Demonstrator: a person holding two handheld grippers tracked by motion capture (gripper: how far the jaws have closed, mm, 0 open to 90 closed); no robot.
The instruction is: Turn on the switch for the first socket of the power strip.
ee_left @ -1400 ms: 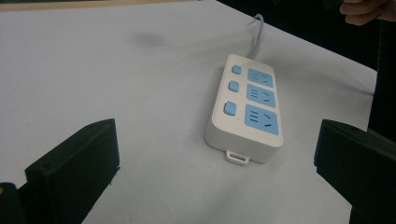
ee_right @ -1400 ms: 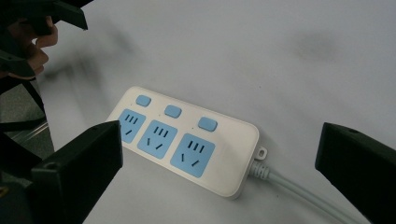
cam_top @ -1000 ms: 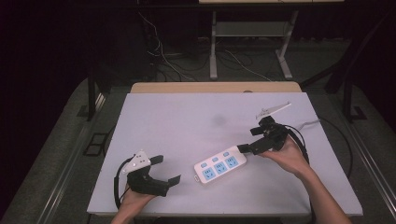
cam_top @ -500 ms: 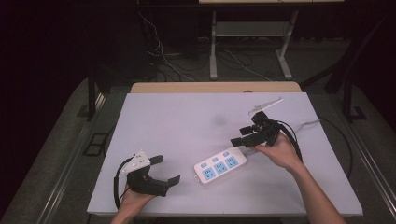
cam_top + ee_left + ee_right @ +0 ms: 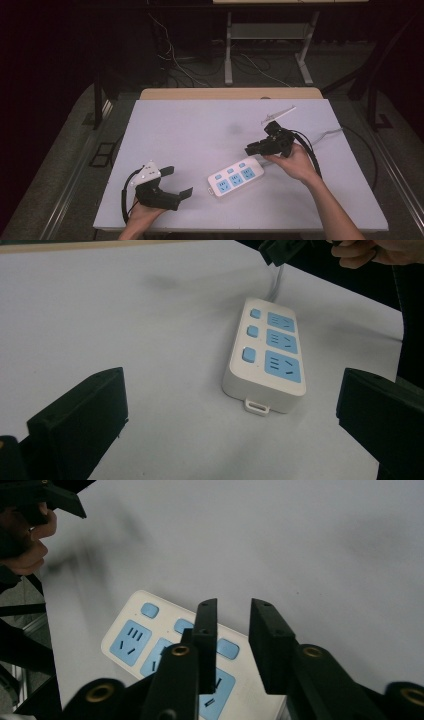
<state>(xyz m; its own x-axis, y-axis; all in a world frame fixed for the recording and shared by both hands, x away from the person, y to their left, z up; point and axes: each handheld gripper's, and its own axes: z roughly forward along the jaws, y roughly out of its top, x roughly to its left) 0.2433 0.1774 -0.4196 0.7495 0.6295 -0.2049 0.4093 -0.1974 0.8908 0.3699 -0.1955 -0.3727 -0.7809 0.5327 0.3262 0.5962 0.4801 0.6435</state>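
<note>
A white power strip (image 5: 236, 178) with blue sockets lies flat near the table's front middle, its grey cable (image 5: 330, 134) running off to the right. My left gripper (image 5: 177, 181) rests on the table left of the strip, open wide. The left gripper view has the strip (image 5: 267, 360) ahead of that gripper (image 5: 232, 390), apart from its jaws. My right gripper (image 5: 252, 148) hovers over the strip's far right end. Its jaws have just been closing and now stand a narrow gap apart with nothing between them (image 5: 232, 605), above the strip (image 5: 165, 645).
The white table top (image 5: 200, 130) has bare room at the back and left. A tan board edge (image 5: 230, 93) runs along its far side. Beyond it, a dark floor holds cables and a metal stand (image 5: 270, 35).
The right gripper's jaws have come from wide apart to a narrow gap, and that hand has turned and shifted slightly left over the strip's end. The left gripper has stayed put.
</note>
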